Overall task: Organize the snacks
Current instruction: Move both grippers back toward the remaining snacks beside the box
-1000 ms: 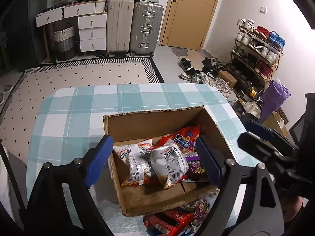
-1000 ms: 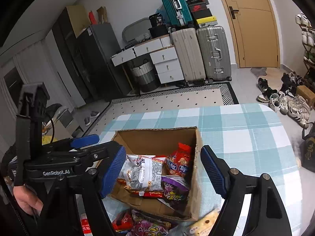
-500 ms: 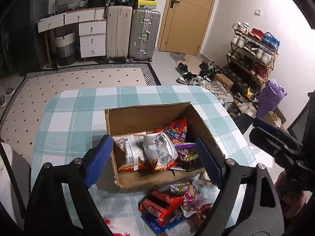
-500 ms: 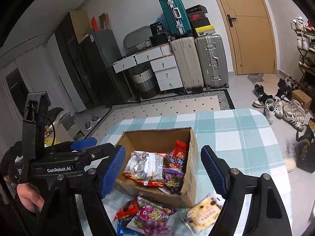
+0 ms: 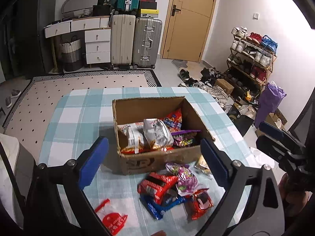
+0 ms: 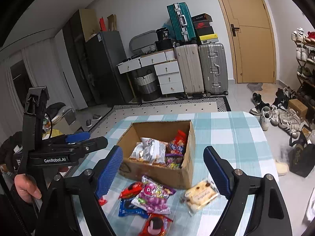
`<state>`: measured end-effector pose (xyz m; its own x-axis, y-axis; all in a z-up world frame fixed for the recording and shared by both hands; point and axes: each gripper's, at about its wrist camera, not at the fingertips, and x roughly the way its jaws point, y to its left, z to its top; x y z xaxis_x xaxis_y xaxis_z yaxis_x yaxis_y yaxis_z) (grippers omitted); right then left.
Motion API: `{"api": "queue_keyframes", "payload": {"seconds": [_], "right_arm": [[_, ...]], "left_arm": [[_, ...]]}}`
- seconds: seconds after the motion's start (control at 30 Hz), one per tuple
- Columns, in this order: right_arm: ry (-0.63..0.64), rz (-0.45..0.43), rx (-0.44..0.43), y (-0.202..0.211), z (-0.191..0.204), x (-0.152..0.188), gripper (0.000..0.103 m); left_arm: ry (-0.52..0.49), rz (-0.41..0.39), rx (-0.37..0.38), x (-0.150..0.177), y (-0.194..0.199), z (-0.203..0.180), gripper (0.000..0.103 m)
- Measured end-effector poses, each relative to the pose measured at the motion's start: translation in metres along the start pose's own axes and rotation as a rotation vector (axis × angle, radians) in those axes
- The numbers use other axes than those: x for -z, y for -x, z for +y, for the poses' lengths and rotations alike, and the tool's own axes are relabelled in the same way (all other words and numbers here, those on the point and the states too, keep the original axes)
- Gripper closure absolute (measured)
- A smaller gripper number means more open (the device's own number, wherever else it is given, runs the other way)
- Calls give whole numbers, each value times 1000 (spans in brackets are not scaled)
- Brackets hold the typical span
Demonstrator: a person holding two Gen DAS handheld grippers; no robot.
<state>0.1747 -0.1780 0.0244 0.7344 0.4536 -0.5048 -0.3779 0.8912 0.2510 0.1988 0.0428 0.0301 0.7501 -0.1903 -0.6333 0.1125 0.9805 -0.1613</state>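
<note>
While both your left tool [image 5: 153, 163] and right tool [image 6: 163, 169] spread wider with nothing between them, those light, crinkly snack packets [image 6: 151, 196] lie loose on the surface [image 6: 236, 137] just before the cardboard box [image 6: 157, 169], so pinch a sealed edge gently.

The box [image 5: 157, 161] is brown, the tablecloth [image 5: 78, 116] teal-and-white checked (the gripper pads [image 5: 92, 163] are blue).

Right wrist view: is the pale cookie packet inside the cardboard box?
No. The pale cookie packet lies on the checked tablecloth just outside the near right corner of the cardboard box, apart from the snacks inside.
</note>
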Motion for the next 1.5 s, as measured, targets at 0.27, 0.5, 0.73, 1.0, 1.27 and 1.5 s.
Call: {"api": "queue_keyframes", "payload": {"seconds": [0.27, 0.5, 0.73, 1.0, 1.27, 1.5], "right_arm": [[-33, 3, -3, 25, 3, 35, 15], [-47, 31, 9, 35, 3, 65, 15], [-71, 68, 19, 32, -7, 88, 15], [-80, 136, 44, 8, -24, 108, 15], [-64, 190, 80, -26, -38, 114, 15], [-2, 259, 139, -64, -53, 112, 15]], "left_arm": [[-35, -30, -8, 27, 29, -14, 1], [-13, -28, -28, 47, 42, -13, 1], [39, -4, -22, 71, 41, -5, 1], [69, 41, -28, 94, 23, 7, 1], [111, 103, -25, 116, -10, 20, 1], [141, 131, -19, 125, -29, 33, 1]]}}
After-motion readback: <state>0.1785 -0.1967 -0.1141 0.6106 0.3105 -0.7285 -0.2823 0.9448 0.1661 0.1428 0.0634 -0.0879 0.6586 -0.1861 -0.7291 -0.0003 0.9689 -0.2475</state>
